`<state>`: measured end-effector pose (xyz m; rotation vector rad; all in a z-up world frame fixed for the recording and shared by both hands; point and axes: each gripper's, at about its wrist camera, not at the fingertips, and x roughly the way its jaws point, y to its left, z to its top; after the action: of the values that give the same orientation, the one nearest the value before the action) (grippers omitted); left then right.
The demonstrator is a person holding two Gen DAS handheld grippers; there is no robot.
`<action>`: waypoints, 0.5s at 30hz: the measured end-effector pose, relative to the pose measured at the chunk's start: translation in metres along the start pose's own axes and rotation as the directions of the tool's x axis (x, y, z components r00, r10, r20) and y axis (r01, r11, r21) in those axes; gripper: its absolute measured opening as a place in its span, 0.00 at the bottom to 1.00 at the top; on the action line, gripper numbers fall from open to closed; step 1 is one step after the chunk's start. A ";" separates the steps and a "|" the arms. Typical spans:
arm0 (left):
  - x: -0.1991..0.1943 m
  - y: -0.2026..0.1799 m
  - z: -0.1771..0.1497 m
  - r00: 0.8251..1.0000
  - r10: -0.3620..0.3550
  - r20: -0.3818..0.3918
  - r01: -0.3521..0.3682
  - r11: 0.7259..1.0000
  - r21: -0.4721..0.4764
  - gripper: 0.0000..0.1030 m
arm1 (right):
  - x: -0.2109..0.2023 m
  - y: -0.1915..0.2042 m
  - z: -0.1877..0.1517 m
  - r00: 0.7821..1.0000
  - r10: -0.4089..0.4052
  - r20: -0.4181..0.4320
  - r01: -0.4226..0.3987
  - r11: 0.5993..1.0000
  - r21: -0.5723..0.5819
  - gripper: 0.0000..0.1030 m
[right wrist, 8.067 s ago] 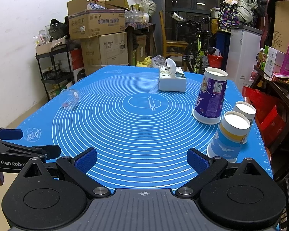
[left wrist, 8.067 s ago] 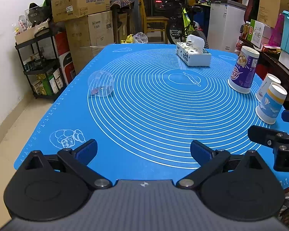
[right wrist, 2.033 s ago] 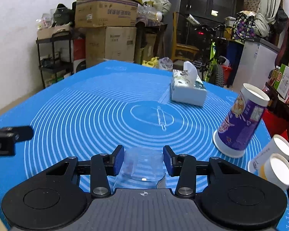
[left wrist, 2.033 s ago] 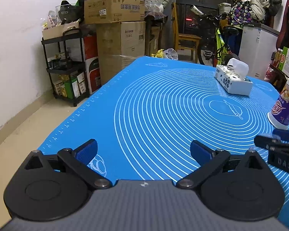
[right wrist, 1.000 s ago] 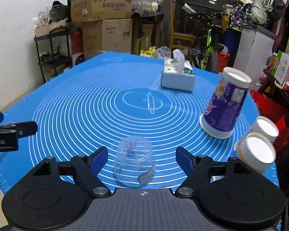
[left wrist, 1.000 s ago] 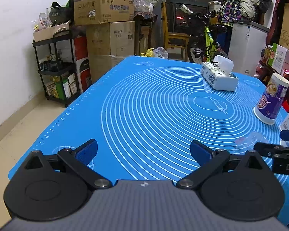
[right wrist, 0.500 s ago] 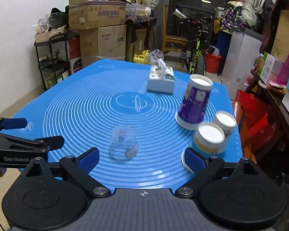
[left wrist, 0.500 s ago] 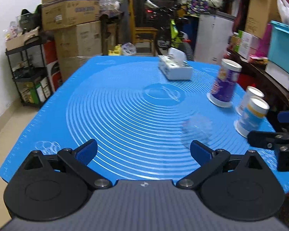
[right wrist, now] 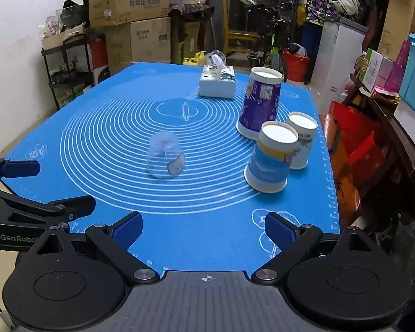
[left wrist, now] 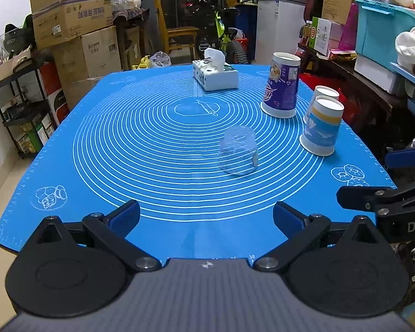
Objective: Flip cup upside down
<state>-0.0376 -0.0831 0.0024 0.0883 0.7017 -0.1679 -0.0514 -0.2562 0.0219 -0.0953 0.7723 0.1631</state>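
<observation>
A clear plastic cup (left wrist: pixel 238 150) stands upside down, mouth on the blue mat (left wrist: pixel 152 144), right of the mat's middle; it also shows in the right wrist view (right wrist: pixel 165 156) with a small white label on its side. My left gripper (left wrist: pixel 206 215) is open and empty, held back at the mat's near edge. My right gripper (right wrist: pixel 203 228) is open and empty, also at the near edge, well short of the cup. Each gripper shows at the edge of the other's view.
Three paper cups stand upside down on the right: a tall purple one (right wrist: pixel 260 106), a blue-and-yellow one (right wrist: pixel 271 157) and a white one (right wrist: pixel 301 139). A tissue box (right wrist: pixel 218 83) sits at the back. Boxes, shelves and a bicycle surround the table.
My right gripper let go of the clear cup, leaving it upside down on the mat, opened wide and drew back to the near edge. My left gripper swung right and drew back.
</observation>
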 end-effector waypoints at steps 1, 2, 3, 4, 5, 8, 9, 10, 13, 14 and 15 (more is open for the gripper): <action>-0.001 -0.001 0.000 1.000 0.000 0.000 0.000 1.000 0.001 0.98 | 0.000 -0.001 -0.001 1.000 0.001 0.000 -0.001 1.000 0.001 0.92; -0.002 -0.001 -0.001 1.000 0.001 0.000 -0.001 1.000 0.002 0.98 | -0.001 -0.001 -0.001 1.000 0.000 0.000 0.000 1.000 0.003 0.92; -0.002 -0.002 -0.001 1.000 0.002 0.001 -0.002 1.000 0.002 0.98 | -0.001 -0.002 -0.002 1.000 0.000 0.001 0.000 1.000 0.004 0.92; -0.003 -0.002 0.000 1.000 0.003 0.000 -0.003 1.000 0.003 0.98 | -0.002 -0.003 -0.002 1.000 0.001 0.002 -0.001 1.000 0.005 0.92; -0.003 -0.002 0.000 1.000 0.005 0.000 -0.005 1.000 0.003 0.98 | -0.002 -0.003 -0.002 1.000 0.001 0.002 -0.001 1.000 0.006 0.92; -0.003 -0.002 0.001 1.000 0.006 0.000 -0.006 1.000 0.000 0.98 | -0.002 -0.004 -0.002 1.000 0.001 0.000 -0.001 1.000 0.007 0.92; -0.003 -0.002 0.001 1.000 0.005 0.000 -0.005 1.000 0.001 0.98 | -0.002 -0.004 -0.003 1.000 0.000 0.000 0.000 1.000 0.008 0.92; -0.003 -0.002 0.001 1.000 0.005 0.000 -0.005 1.000 0.002 0.98 | -0.003 -0.004 -0.004 1.000 0.000 -0.001 0.000 1.000 0.008 0.92; -0.004 -0.004 0.001 1.000 0.001 0.003 -0.001 1.000 0.010 0.98 | -0.003 -0.004 -0.004 1.000 0.000 -0.003 0.000 1.000 0.008 0.92; -0.004 -0.004 0.000 1.000 0.001 0.004 -0.001 1.000 0.013 0.98 | -0.002 -0.004 -0.004 1.000 -0.001 -0.004 0.001 1.000 0.008 0.92; -0.004 -0.004 0.000 1.000 0.002 0.006 -0.002 1.000 0.016 0.98 | -0.002 -0.004 -0.004 1.000 -0.001 -0.004 0.001 1.000 0.009 0.92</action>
<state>-0.0415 -0.0870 0.0053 0.1038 0.6944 -0.1715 -0.0552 -0.2611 0.0204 -0.0874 0.7773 0.1581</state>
